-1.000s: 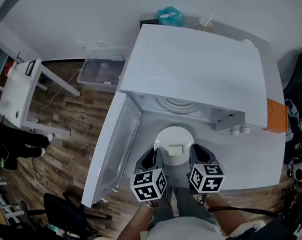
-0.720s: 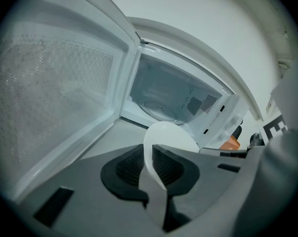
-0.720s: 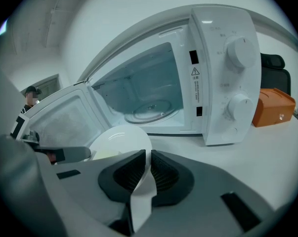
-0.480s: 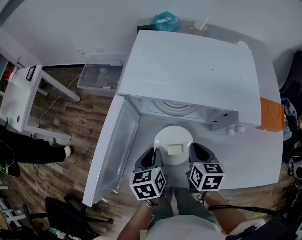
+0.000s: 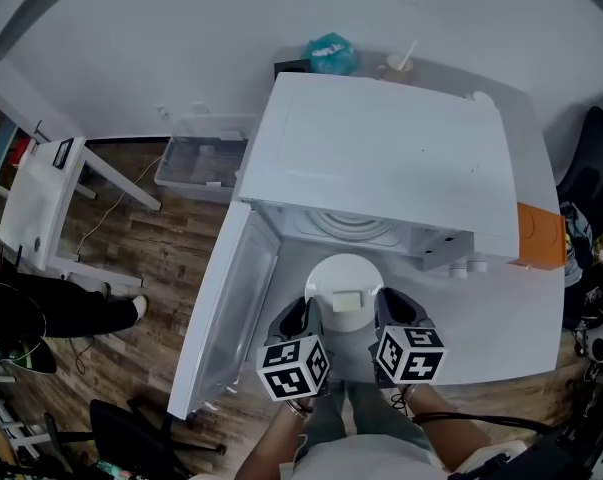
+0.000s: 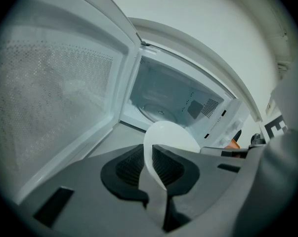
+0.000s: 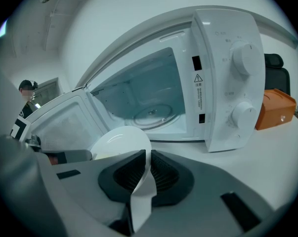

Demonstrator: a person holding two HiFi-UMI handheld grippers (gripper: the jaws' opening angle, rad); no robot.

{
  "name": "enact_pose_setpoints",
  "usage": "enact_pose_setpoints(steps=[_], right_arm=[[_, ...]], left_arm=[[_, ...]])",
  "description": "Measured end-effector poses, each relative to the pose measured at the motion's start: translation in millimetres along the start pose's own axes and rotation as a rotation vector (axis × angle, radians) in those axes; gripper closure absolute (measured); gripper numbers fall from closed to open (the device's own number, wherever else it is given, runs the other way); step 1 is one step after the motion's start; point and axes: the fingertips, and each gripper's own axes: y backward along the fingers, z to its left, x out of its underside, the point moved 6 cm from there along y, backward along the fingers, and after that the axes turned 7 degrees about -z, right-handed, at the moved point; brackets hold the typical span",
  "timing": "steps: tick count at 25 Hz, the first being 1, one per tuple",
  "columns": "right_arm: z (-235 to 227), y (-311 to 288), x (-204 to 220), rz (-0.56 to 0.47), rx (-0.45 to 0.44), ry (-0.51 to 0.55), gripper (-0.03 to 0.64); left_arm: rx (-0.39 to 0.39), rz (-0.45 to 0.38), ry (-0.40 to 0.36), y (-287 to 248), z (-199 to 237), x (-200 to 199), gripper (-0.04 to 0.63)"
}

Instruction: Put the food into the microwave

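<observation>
Left tool (image 6: 149,166): jaws clamped on the left rim of a white plate (image 5: 343,271); the rim runs between the ribbed pads.
Right tool (image 7: 144,176): jaws clamped on the right rim of the same plate, opposite the left tool.
Plate: held level between the two tools, just in front of the microwave's open mouth and outside the chamber. Whether it touches the surface (image 5: 506,318) cannot be told.
Food (image 5: 347,300): one pale block lying on the plate, on the half nearer the person.
Microwave (image 5: 381,148): white, standing on the surface, chamber lit.
Door (image 5: 226,303): swung fully open to the left, reaching out past the surface edge over the wooden floor.
Turntable (image 7: 151,115): round glass tray, seated in the chamber floor, nothing on it.
Controls: two round knobs (image 7: 242,58), one above the other, on the panel right of the opening.
Orange box (image 5: 539,236): on the surface, just beside the microwave's right side.
Behind the microwave: a teal bag (image 5: 331,53) and a cup (image 5: 399,66) with a straw.
Floor, left: a clear bin (image 5: 203,153) near a white side table (image 5: 41,198).
</observation>
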Motion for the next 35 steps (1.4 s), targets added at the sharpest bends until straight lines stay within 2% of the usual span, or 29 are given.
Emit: enact_pose_setpoints(steps=[14, 25, 35], right_arm=[[-13, -26, -20, -0.052, 0.042, -0.058, 0.575], [-16, -52, -32, -0.086, 0.030, -0.068, 0.575], [-15, -70, -50, -0.157, 0.036, -0.067, 0.576]], left_arm=[[0.041, -0.021, -0.005, -44, -4, -30, 0.540], [0.045, -0.051, 0.026, -70, 5, -41, 0.540], [0.056, -0.111, -0.017, -94, 5, -64, 0.540]])
